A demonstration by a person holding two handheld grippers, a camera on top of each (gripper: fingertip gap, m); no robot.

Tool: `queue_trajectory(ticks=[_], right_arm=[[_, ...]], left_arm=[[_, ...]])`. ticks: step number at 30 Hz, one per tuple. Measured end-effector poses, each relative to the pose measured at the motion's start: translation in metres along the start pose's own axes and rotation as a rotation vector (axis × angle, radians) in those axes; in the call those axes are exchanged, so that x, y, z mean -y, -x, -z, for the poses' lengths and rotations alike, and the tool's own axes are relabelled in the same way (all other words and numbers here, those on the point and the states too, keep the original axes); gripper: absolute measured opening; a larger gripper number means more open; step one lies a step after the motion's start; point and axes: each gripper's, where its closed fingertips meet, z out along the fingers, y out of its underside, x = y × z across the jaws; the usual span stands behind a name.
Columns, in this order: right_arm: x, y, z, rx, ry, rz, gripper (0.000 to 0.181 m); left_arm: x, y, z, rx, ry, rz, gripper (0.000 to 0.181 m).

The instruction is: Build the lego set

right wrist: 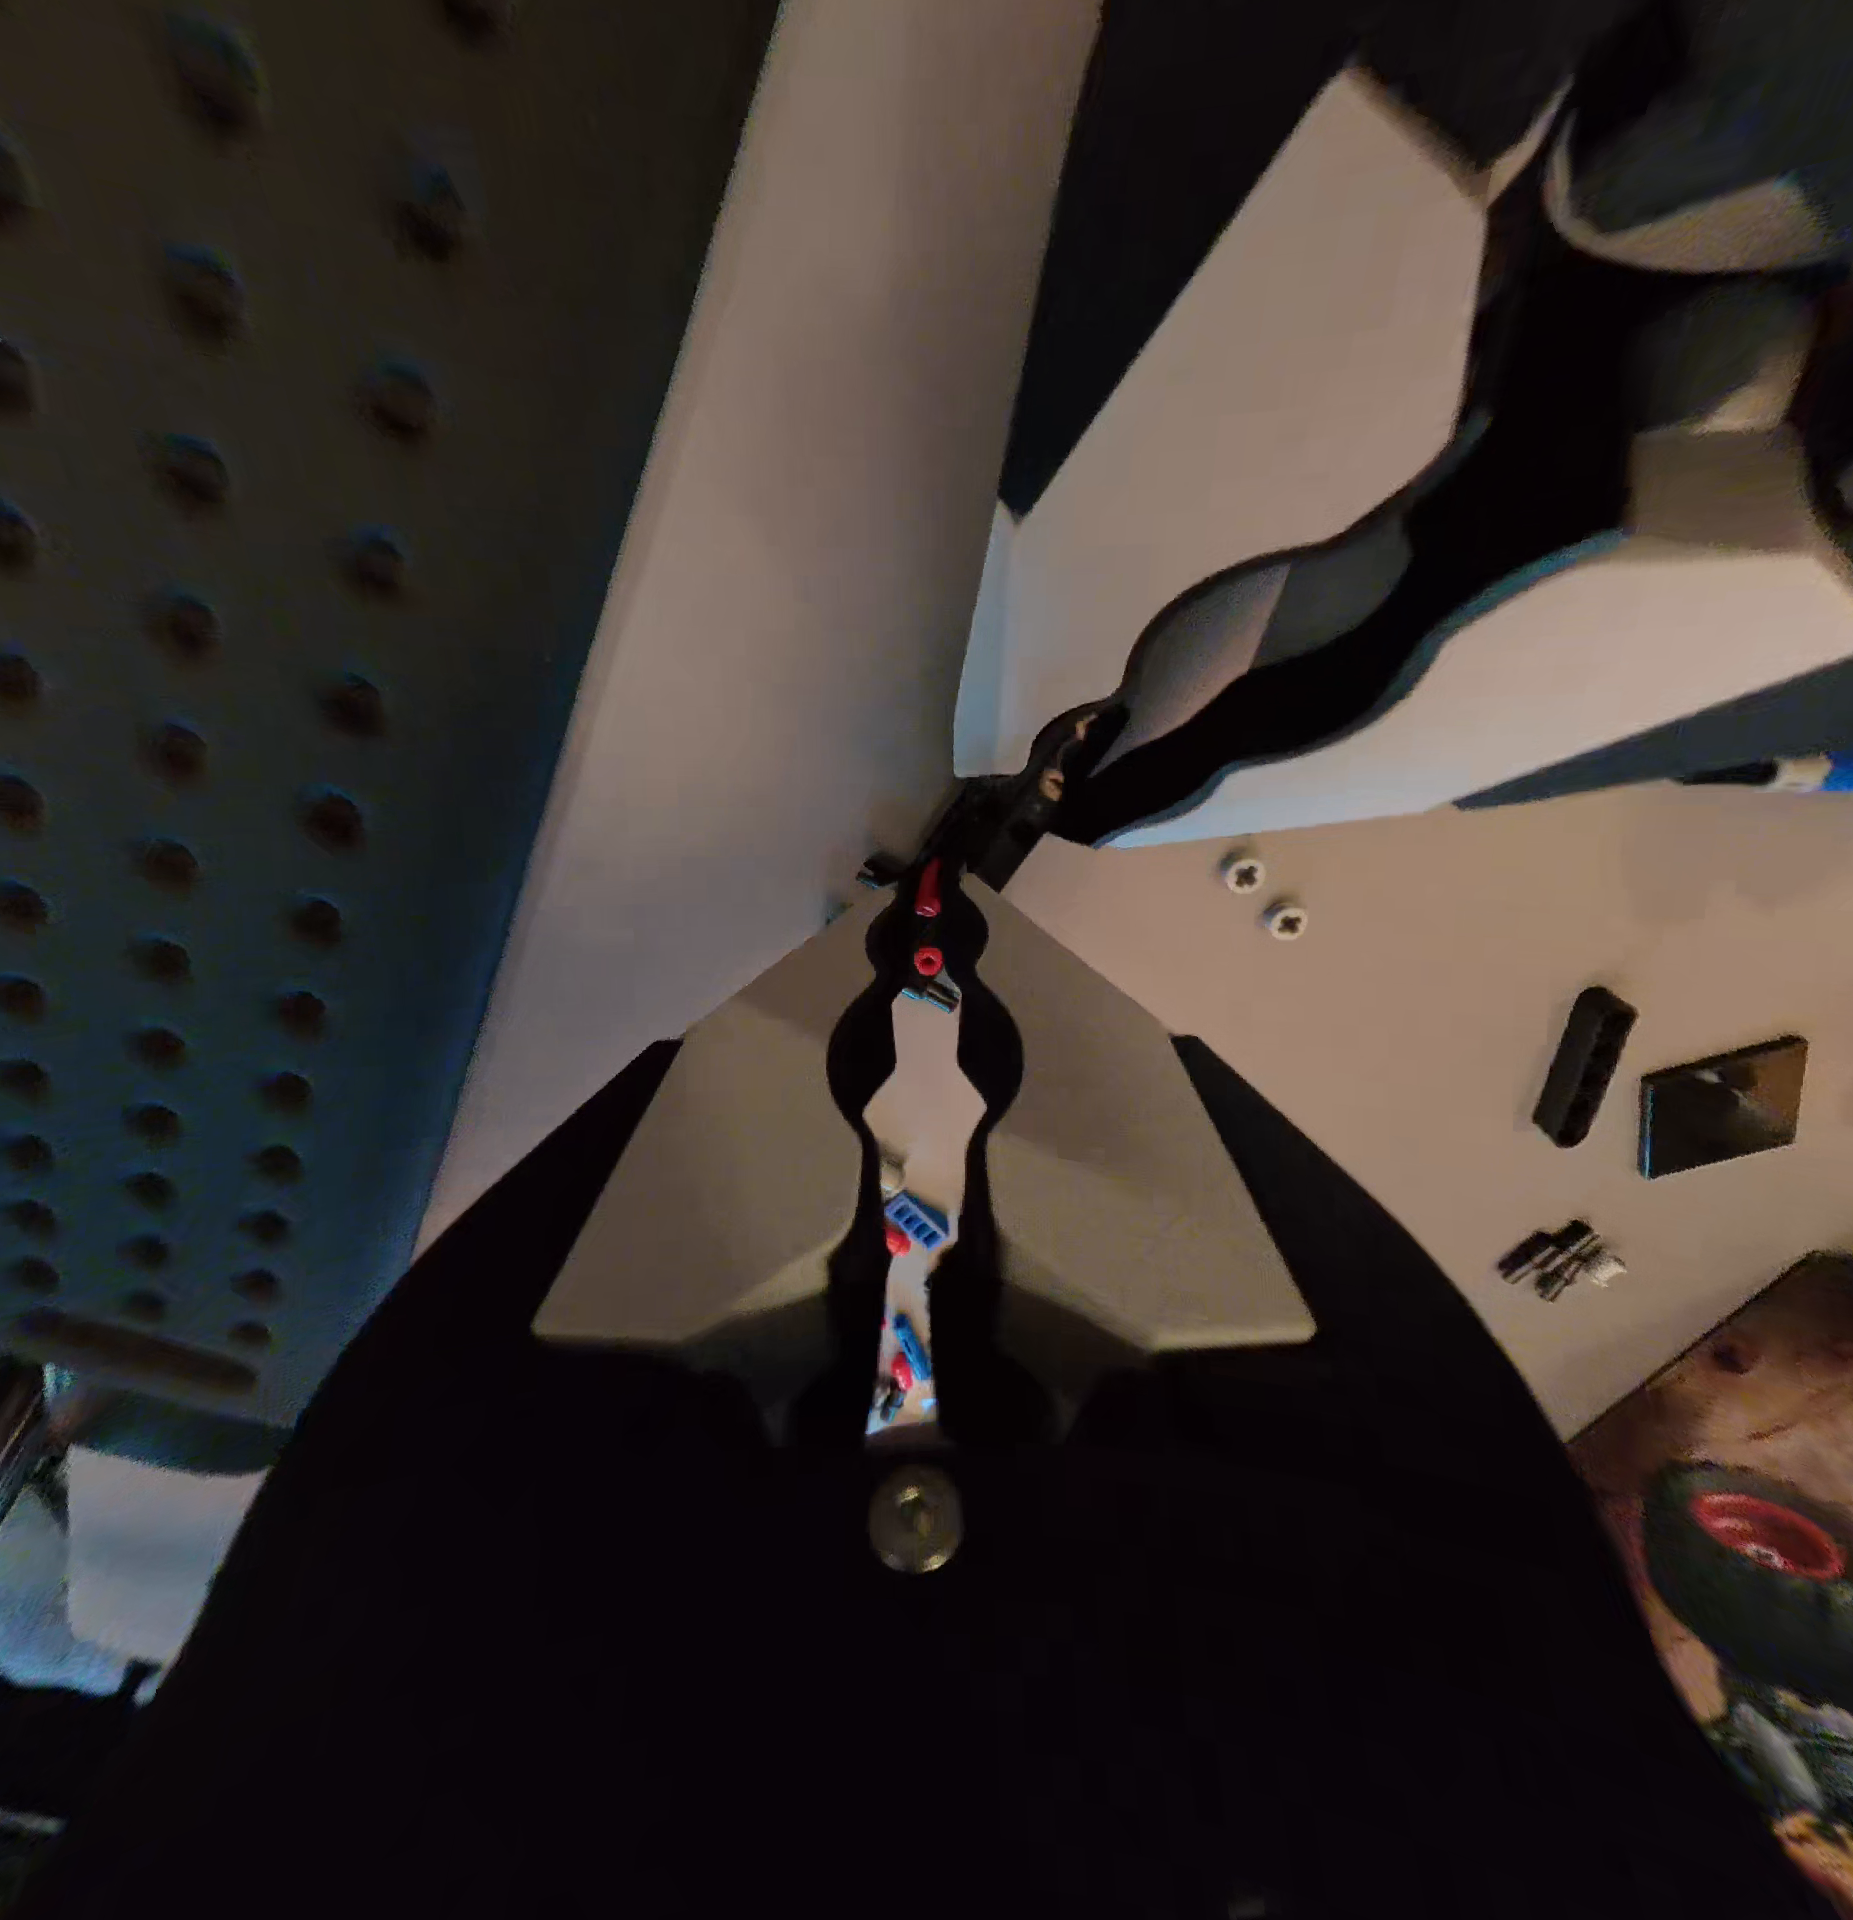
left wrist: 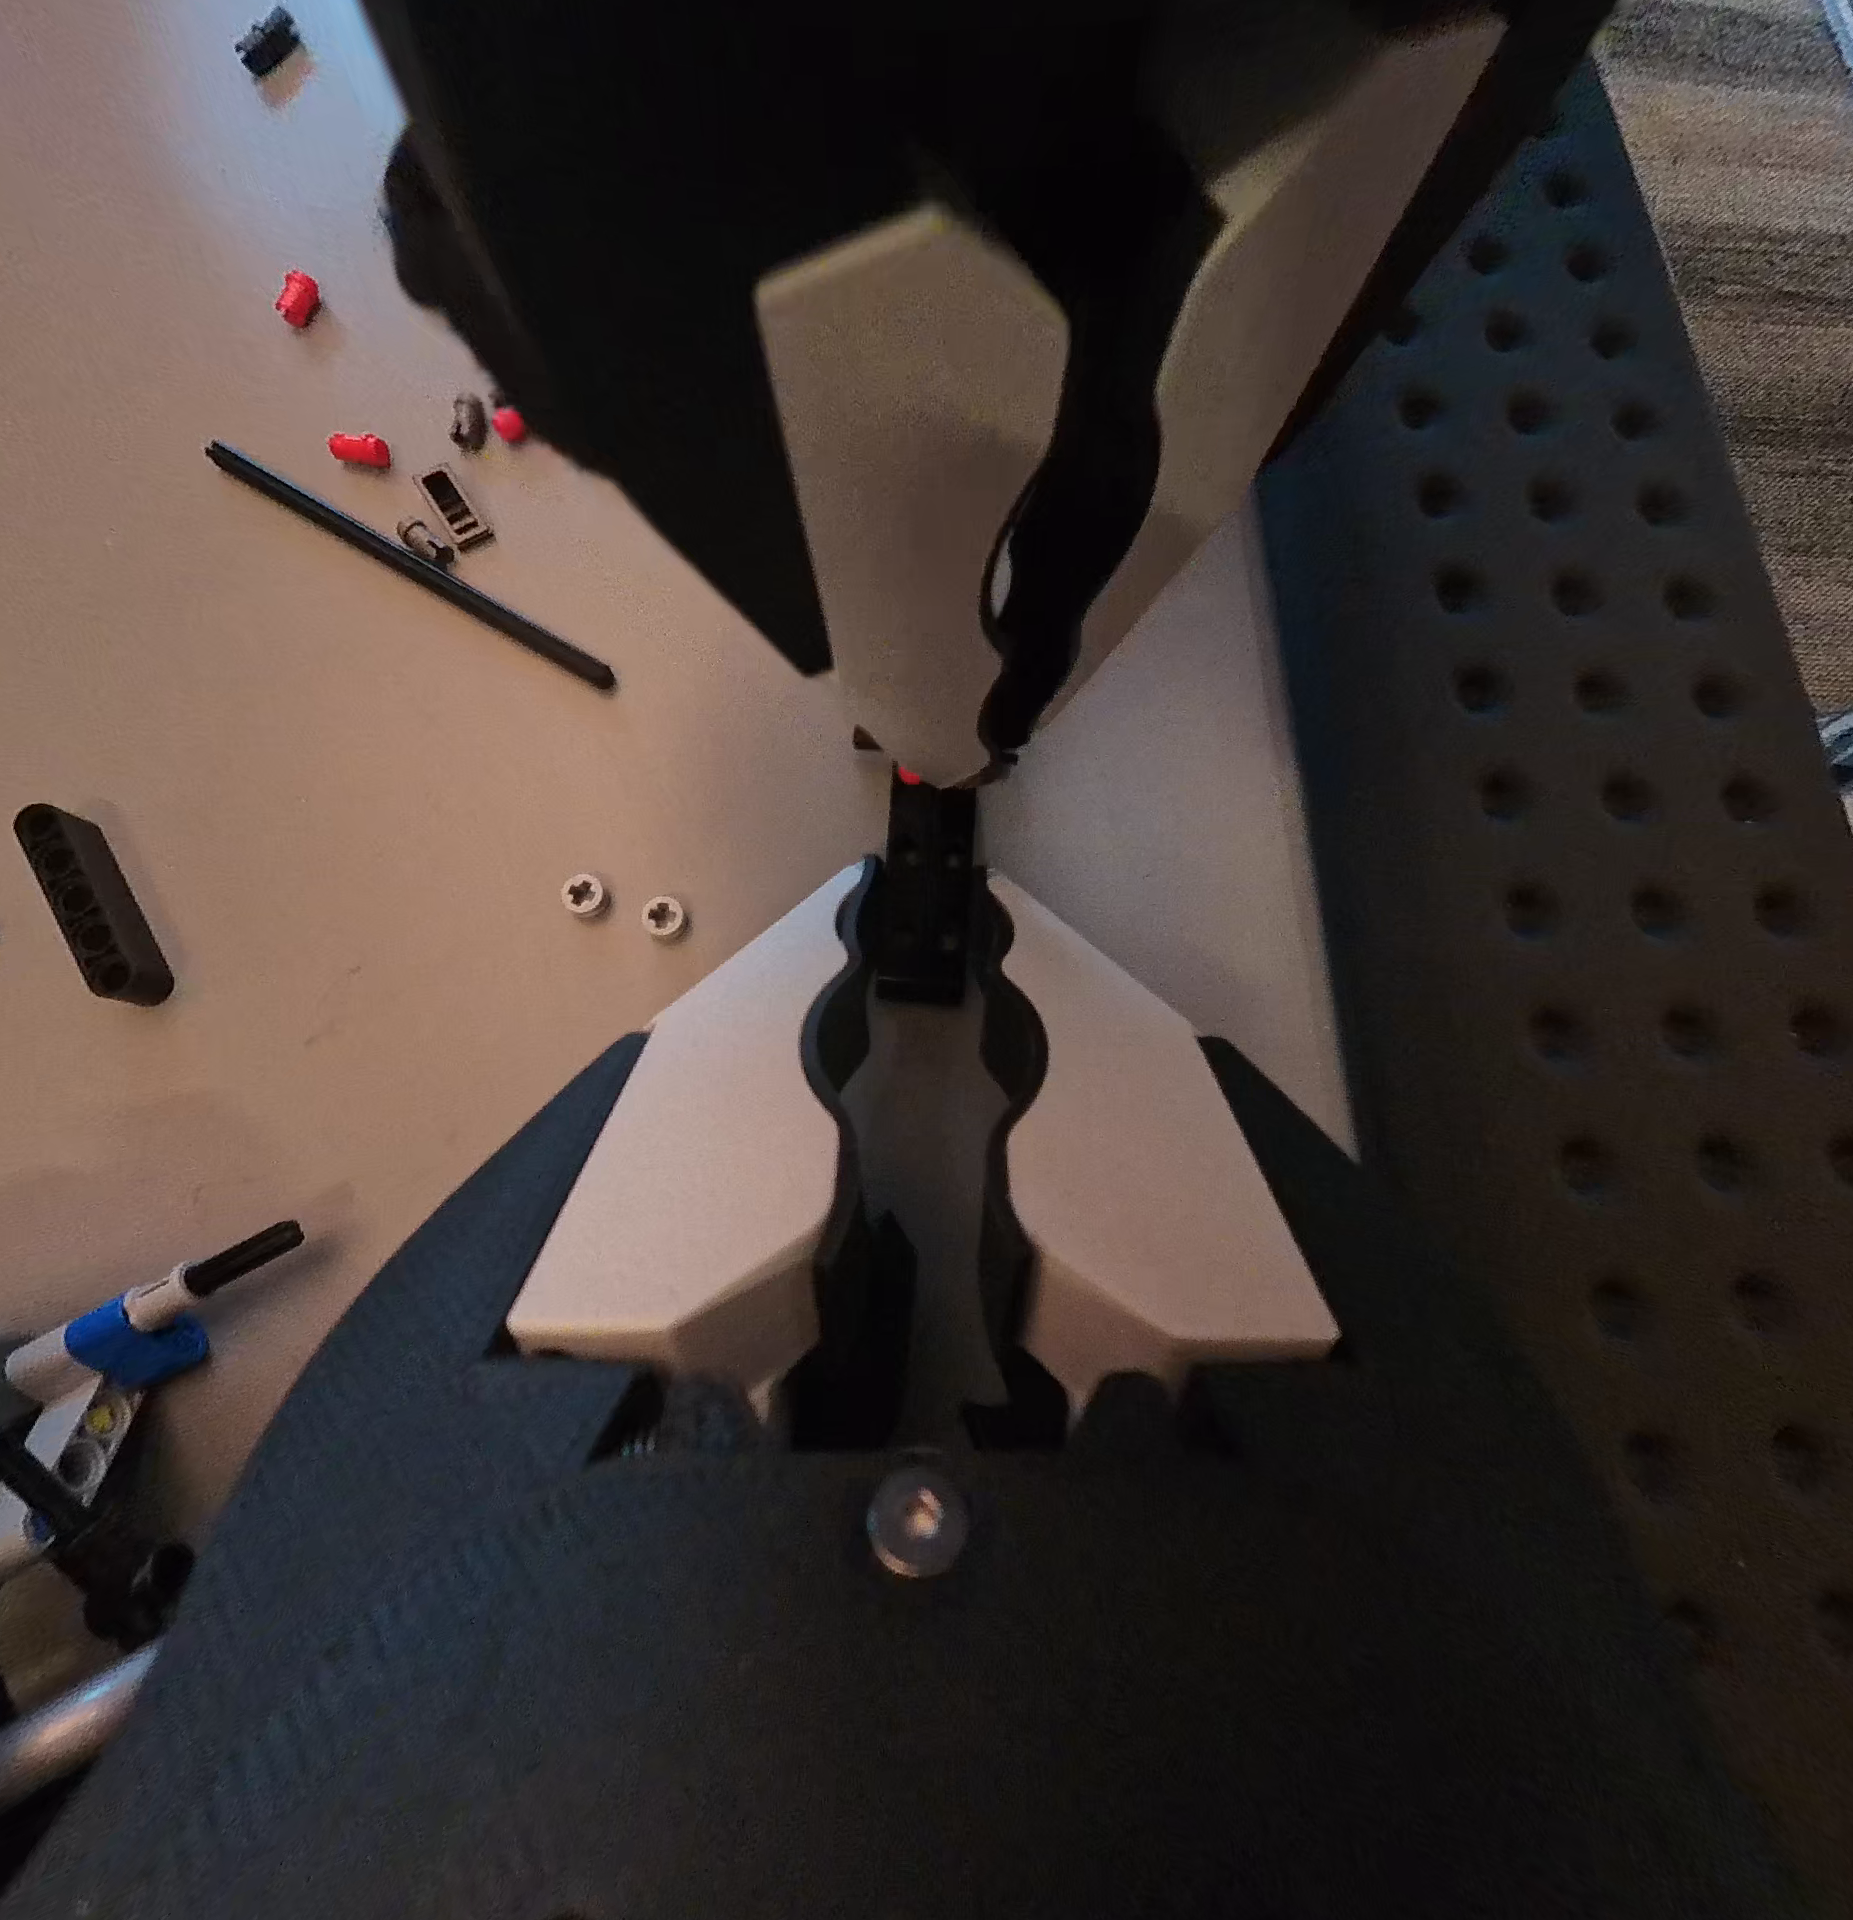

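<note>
- Grippers, two, meeting tip to tip above the pale table (left wrist: 330, 1039).
- Left gripper (left wrist: 927, 914): we see its jaws clamped on a black beam (left wrist: 927, 883), which juts from the tips toward 12 o'clock.
- Right gripper (right wrist: 927, 914): we record its jaws pinched on a red pin (right wrist: 927, 894) at the tips, the pin touching the end of the black beam.
- Loose parts, left wrist view: long black axle (left wrist: 402, 561) at 10 o'clock; small red pins (left wrist: 359, 449) just above it; second black beam (left wrist: 93, 902) at 9 o'clock; two grey bushes (left wrist: 623, 904) near centre.
- Partial assembly (left wrist: 101, 1382), white, blue and black, at 8 o'clock.
- Perforated dark panel (left wrist: 1628, 935) at 3 o'clock.
</note>
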Motion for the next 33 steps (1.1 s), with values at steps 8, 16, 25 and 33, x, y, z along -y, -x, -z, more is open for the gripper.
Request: queue_trajectory(ticks=[8, 16, 25, 33], right_arm=[[-0.002, -0.001, 0.008, -0.1, -0.158, -0.129, 0.002], [0.004, -0.003, 0.031, -0.139, -0.412, -0.279, 0.002], [0.01, -0.009, 0.059, -0.136, -0.68, -0.408, 0.002], [0.009, -0.02, 0.072, -0.33, -0.708, -0.425, 0.003]], left_arm=[[0.001, -0.001, -0.001, 0.023, -0.002, -0.024, 0.017], [0.026, -0.002, 0.007, 0.169, -0.091, -0.212, 0.02], [0.043, 0.006, 0.019, 0.289, -0.168, -0.305, 0.006], [0.051, 0.011, 0.029, 0.247, -0.267, -0.167, 0.002]])
